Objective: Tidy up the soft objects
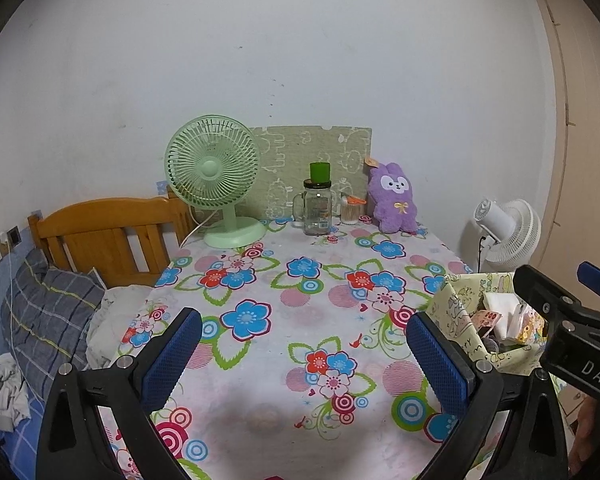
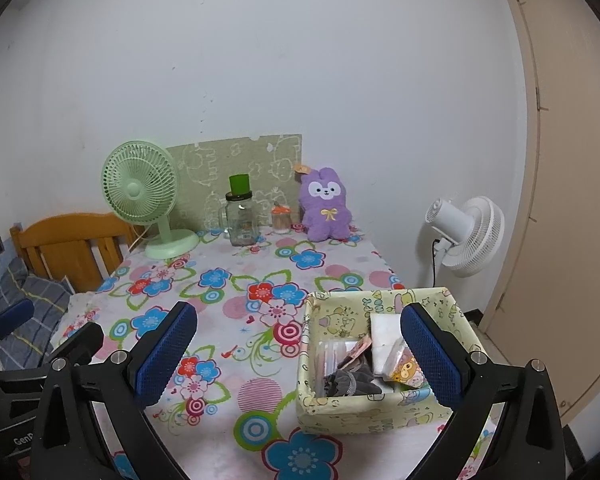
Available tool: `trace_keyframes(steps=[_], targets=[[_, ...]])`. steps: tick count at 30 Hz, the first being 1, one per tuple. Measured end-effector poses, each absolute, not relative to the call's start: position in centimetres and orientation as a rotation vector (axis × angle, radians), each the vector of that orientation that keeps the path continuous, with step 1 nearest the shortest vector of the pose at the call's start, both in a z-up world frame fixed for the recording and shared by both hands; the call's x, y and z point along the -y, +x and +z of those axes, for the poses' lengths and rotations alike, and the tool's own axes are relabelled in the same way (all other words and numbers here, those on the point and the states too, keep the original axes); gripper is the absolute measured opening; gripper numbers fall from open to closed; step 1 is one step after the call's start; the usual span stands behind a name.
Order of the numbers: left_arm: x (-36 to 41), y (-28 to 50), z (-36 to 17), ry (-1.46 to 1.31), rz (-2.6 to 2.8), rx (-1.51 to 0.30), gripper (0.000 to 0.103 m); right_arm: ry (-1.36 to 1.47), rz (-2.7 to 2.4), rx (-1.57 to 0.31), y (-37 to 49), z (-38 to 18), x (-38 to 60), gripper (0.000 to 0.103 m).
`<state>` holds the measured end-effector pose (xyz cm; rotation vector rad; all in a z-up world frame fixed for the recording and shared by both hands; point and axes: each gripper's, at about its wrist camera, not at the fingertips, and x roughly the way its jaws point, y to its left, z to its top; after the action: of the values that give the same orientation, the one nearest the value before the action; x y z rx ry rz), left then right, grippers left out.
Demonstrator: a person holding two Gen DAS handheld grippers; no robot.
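The purple plush rabbit [image 2: 325, 205] sits upright at the far edge of the tabletop [image 2: 228, 344], its back against the wall, and it looks like the soft thing you have yet to deal with. Judging by how things lie, you are at the start of a reach: both tools hover over the near end with nothing in them.

Going left to right along the back row: the green desk fan [image 2: 140, 188], the glass jar with a green cup on its lid [image 2: 242, 220], a small orange-capped container [image 2: 281, 218], then the rabbit, just beside that container.

Your left gripper [image 1: 304, 346] has its jaws spread wide and empty; your right gripper [image 2: 300, 340] is the same, wide apart, holding nothing.

Nearer you on the right stands the yellow fabric basket [image 2: 340, 412] (already carrying some grey cloth, packets and white tissue).

The next move probably calls for carrying 1 gripper forward past the jar and container without knocking them, then closing around the rabbit's body. Expect it to squash under the jaws, so take it at the middle.
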<state>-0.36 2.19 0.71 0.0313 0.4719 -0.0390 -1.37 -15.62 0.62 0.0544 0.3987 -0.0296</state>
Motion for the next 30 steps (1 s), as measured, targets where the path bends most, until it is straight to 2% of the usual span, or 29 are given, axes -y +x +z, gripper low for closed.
trace_keyframes(steps=[30], targets=[[-1.86, 0.18, 1.07, 0.017, -0.033, -0.476, 0.103, 0.06, -0.03, -0.411, -1.14, 0.38, 16.16, 0.103]])
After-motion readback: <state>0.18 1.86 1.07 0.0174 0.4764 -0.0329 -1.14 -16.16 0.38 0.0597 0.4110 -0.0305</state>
